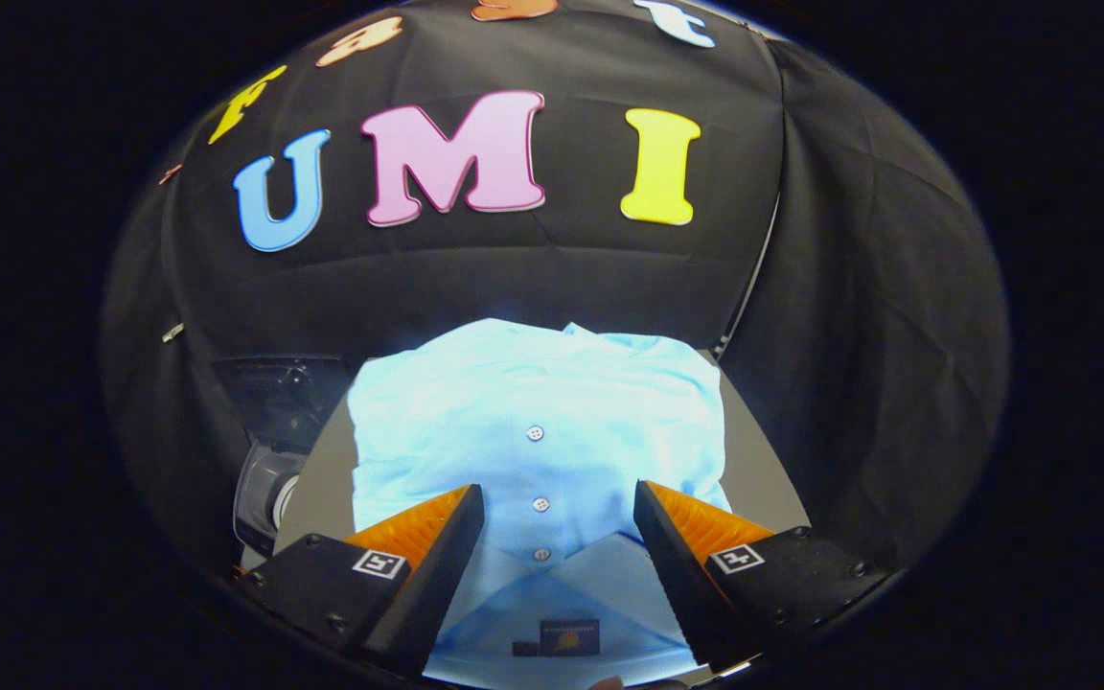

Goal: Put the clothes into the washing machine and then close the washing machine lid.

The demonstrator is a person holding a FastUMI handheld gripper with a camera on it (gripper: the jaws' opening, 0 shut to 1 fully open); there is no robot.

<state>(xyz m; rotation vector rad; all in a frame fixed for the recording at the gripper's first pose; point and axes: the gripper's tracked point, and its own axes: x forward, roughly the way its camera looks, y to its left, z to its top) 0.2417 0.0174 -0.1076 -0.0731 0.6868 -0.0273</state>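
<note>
Black cloth walls all around your booth, and a plain grey counter [763,470] sits in the middle. On it lies a folded light blue button-up shirt [533,422], collar end nearest you. Your gripper [560,513] hangs over that collar end with its jaws spread wide, gripping nothing, the row of buttons running between them. A grey machine part [260,494] peeks past the counter's left edge.

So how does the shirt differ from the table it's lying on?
The folded shirt is pale blue and buttoned, collar toward the open gripper; the table is plain grey. The shirt is soft and creased; the table is flat and hard. Both sit ahead of the fingers.
</note>
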